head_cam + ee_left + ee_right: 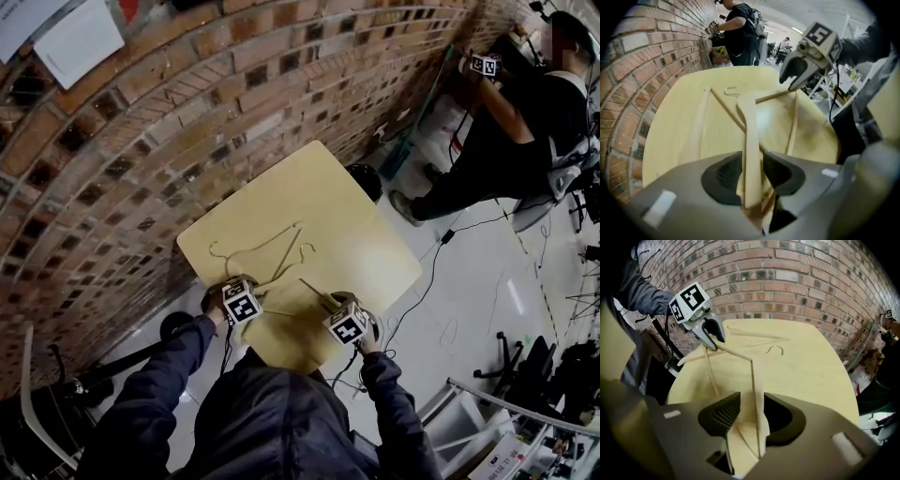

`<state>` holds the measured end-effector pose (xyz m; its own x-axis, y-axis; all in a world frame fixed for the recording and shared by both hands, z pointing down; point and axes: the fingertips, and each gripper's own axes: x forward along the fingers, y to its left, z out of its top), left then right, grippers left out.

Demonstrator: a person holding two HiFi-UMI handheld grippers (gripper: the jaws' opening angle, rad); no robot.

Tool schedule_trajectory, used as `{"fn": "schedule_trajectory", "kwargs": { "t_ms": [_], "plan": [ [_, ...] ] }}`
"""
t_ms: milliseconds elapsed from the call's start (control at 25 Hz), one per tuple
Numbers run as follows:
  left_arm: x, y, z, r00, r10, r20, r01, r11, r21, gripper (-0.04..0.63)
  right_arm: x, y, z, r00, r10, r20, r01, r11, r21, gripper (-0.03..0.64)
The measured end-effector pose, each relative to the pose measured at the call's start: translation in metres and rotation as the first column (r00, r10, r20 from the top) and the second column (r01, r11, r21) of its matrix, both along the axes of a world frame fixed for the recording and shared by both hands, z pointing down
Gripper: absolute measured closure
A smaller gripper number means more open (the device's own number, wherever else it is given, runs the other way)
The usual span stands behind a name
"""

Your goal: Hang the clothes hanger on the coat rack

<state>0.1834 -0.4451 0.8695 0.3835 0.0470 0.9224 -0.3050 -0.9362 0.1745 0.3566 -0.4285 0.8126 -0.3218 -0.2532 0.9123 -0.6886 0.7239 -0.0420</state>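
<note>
A pale wooden clothes hanger (281, 281) lies on the light yellow table (361, 220), its wire hook (306, 249) pointing away from me. My left gripper (241, 302) stands over one arm of it. In the left gripper view that arm (751, 140) runs up between the open jaws (752, 161). My right gripper (349, 323) stands over the other end. In the right gripper view the arm's end and thin bottom bar (753, 394) sit between the open jaws (752, 404), with gaps on both sides. Each gripper shows in the other's view: the right gripper (794, 77) and the left gripper (712, 333).
A second wooden hanger (262, 246) lies farther back on the table, near the brick wall (141, 122). A person in black (525, 122) works at the back right. Cables trail over the grey floor (469, 281). A black stand (56, 384) is at lower left.
</note>
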Motion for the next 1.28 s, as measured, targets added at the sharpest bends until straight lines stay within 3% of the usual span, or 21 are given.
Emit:
{"fn": "schedule_trajectory", "kwargs": {
  "t_ms": [280, 440, 560, 680, 920, 1280],
  "plan": [
    [-0.002, -0.002, 0.009, 1.0, 0.024, 0.018, -0.024, 1.0, -0.01, 0.472, 0.015, -0.002, 0.025, 0.997, -0.014, -0.07, 0.009, 0.998, -0.065, 0.456],
    [-0.001, -0.001, 0.009, 0.999, 0.039, 0.017, -0.038, 0.999, -0.027, 0.494, 0.02, 0.004, 0.037, 0.997, -0.009, -0.074, 0.0, 0.993, -0.119, 0.459],
    [-0.002, -0.002, 0.009, 0.999, 0.035, 0.009, -0.035, 0.999, -0.026, 0.495, 0.019, 0.002, 0.036, 0.997, -0.02, -0.069, 0.012, 0.993, -0.113, 0.466],
    [-0.002, 0.0, 0.008, 1.0, 0.029, -0.005, -0.029, 1.0, -0.01, 0.495, 0.018, 0.002, 0.035, 0.995, -0.05, -0.089, 0.04, 0.994, -0.103, 0.522],
    [-0.001, -0.001, -0.017, 0.999, -0.002, -0.051, 0.005, 0.999, 0.053, 0.495, 0.022, 0.0, 0.015, 0.991, -0.062, -0.121, 0.057, 0.998, -0.039, 0.525],
    [-0.01, 0.008, -0.121, 0.985, -0.077, -0.152, 0.105, 0.976, 0.19, 0.494, 0.014, 0.01, -0.092, 0.985, -0.04, -0.169, 0.066, 0.986, 0.154, 0.523]
  ]
}}
